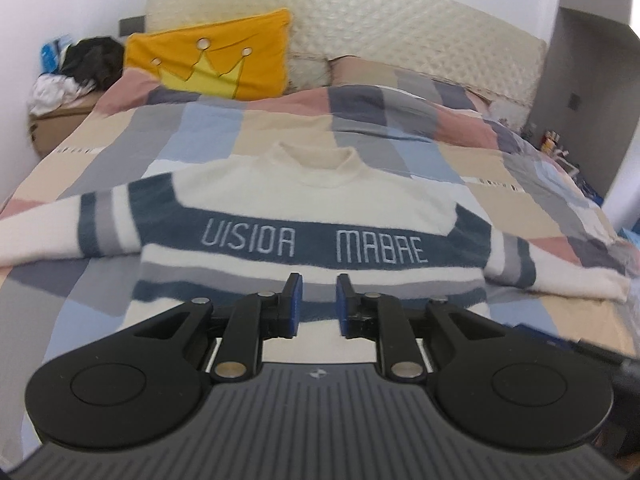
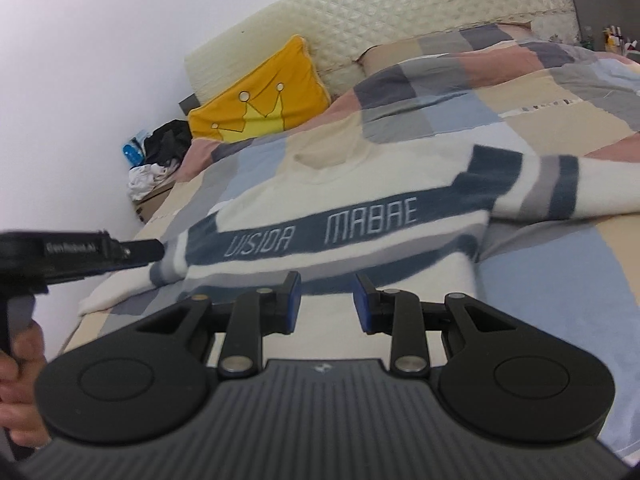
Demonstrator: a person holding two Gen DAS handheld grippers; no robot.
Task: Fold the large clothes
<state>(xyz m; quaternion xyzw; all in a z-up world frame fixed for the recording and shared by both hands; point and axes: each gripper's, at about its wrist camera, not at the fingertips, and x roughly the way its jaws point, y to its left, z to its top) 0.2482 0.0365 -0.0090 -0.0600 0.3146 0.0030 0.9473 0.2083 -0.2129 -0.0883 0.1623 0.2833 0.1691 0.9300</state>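
White and blue, the sweater (image 1: 304,216) lies flat just ahead of both my grippers, its sleeves stretched out sideways. My left gripper (image 1: 319,306) and right gripper (image 2: 327,304) are both a little open and hold nothing. Both are about as near to its bottom edge.

Each gripper is built from matte black plastic: the left gripper (image 1: 319,305) and the right gripper (image 2: 327,304) are fitted with blue pads (image 1: 295,307) on black fingers. Silver pivot pins, two round black discs and a grey ribbed housing (image 2: 320,420) are seen. White lettering is printed on the left unit's side.
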